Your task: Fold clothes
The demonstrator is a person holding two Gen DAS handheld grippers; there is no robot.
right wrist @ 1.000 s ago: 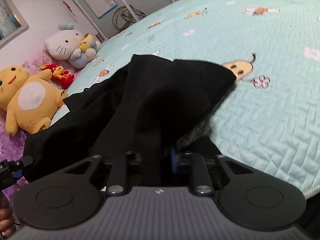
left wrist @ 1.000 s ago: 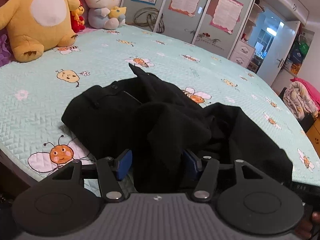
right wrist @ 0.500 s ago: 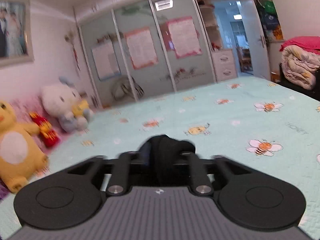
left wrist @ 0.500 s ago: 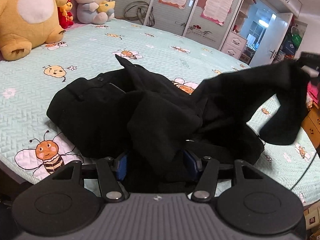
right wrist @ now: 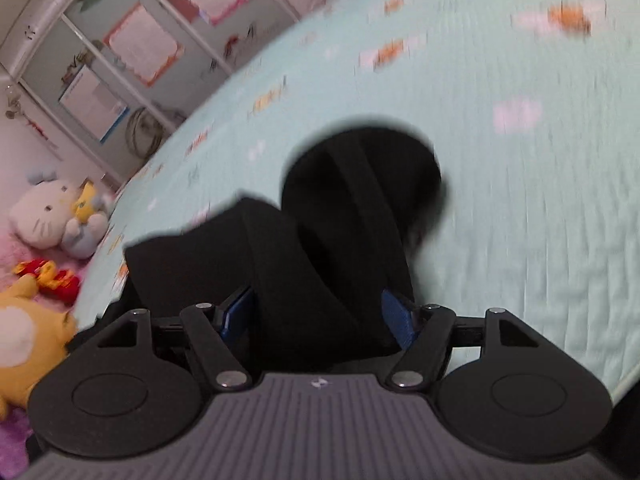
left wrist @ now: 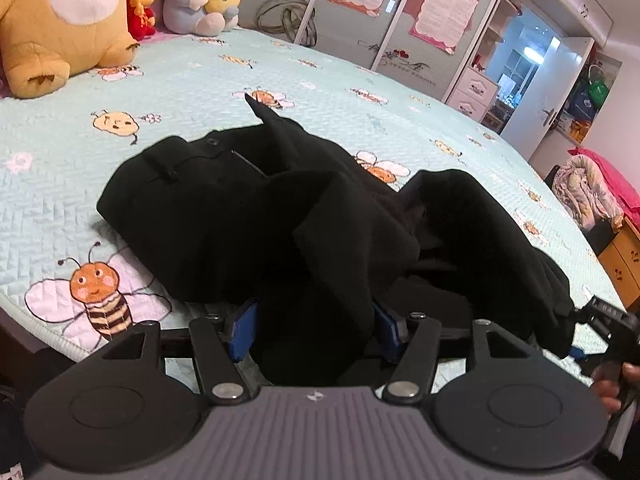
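The right wrist view is smeared by motion: the bee prints on the bedspread [right wrist: 520, 160] are mere streaks. Black trousers [left wrist: 320, 220] bury the blue pads [left wrist: 242, 330] of the left gripper [left wrist: 314, 332], so contact is perhaps there, unreadable. The yellow plush toy [left wrist: 64, 20] is cropped at the frame edge.

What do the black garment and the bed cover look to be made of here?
Black garment: thick, matte woven or fleecy cloth, it seems; it soaks up light, folds softly, and shows a button and zip. Exact fibre unclear.
Bed cover: quilted fabric, likely cotton or polyester, matte pale green; a stitched herringbone texture and printed bees show.
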